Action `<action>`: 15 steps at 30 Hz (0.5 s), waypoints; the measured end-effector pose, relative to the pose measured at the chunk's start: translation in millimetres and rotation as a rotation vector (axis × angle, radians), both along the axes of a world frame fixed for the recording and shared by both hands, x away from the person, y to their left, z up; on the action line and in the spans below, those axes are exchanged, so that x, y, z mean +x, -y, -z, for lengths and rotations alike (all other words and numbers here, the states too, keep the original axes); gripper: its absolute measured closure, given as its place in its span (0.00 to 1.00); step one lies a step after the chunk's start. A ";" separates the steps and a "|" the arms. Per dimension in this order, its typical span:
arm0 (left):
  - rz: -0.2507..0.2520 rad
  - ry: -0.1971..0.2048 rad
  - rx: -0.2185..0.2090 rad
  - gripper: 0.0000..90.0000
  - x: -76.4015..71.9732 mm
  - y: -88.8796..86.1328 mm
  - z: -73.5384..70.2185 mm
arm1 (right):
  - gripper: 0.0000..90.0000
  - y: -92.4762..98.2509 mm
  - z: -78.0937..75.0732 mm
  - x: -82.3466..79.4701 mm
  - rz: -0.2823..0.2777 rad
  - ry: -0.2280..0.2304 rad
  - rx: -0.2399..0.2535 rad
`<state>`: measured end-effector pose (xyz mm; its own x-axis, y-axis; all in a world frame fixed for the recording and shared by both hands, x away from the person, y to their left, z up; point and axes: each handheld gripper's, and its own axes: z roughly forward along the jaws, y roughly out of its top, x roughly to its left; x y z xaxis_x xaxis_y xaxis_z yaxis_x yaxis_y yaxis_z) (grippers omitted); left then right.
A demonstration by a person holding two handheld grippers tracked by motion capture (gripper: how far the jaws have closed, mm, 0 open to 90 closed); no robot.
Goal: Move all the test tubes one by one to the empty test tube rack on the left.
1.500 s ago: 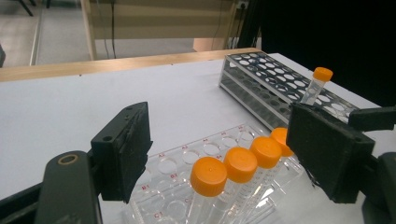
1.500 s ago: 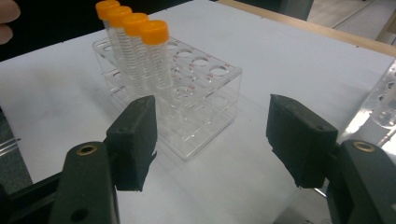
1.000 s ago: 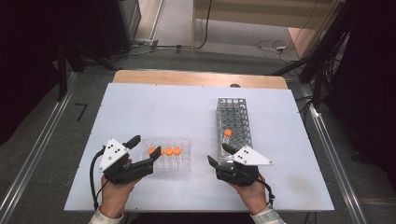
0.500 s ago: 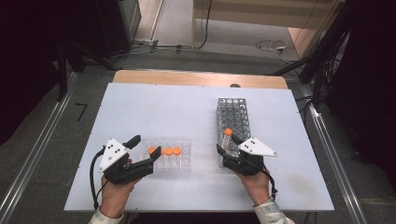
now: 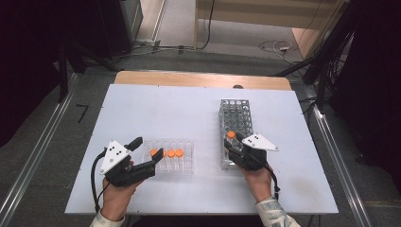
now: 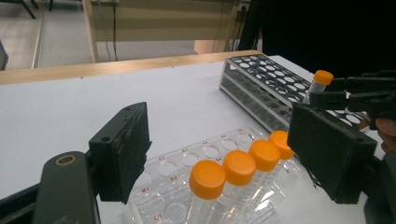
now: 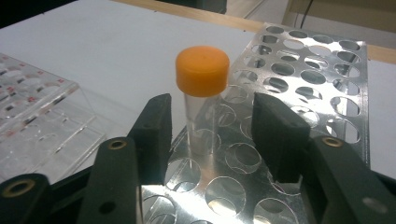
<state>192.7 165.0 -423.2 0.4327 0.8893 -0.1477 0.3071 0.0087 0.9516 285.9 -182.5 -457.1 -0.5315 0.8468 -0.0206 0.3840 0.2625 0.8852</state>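
White laminate covers the wide bench (image 5: 189, 109), which has a wooden strip along its far edge. On its right side stands the long perforated metal rack (image 5: 236, 124); near the front left sits the clear acrylic tube rack (image 5: 182, 163) holding three orange-capped tubes (image 6: 238, 167) in a row. The black left claw (image 5: 147, 153) rests at that rack's left end, jaws apart with nothing held. The black right claw (image 7: 212, 135) has just been closing its jaws; they stand either side of the single clear orange-capped tube (image 7: 202, 93), upright in a near hole of the metal rack, gaps visible on both sides.
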 end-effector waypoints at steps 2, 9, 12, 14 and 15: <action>0.002 -0.001 0.002 0.23 0.1 0.0 0.1 | 0.58 -0.4 0.5 1.4 0.003 -0.005 -0.004; 0.003 0.000 0.002 0.23 -0.1 0.1 0.0 | 0.68 -6.6 -0.7 2.6 -0.003 -0.011 -0.035; 0.003 -0.001 0.003 0.23 0.0 0.4 0.1 | 0.73 -9.3 -0.2 3.1 -0.003 -0.008 -0.054; 0.004 -0.003 0.001 0.23 0.0 0.7 0.2 | 0.77 -10.1 0.1 3.1 0.005 -0.010 -0.059; 0.004 -0.004 0.002 0.23 0.1 0.7 0.3 | 0.78 -9.9 0.0 3.2 0.006 -0.008 -0.060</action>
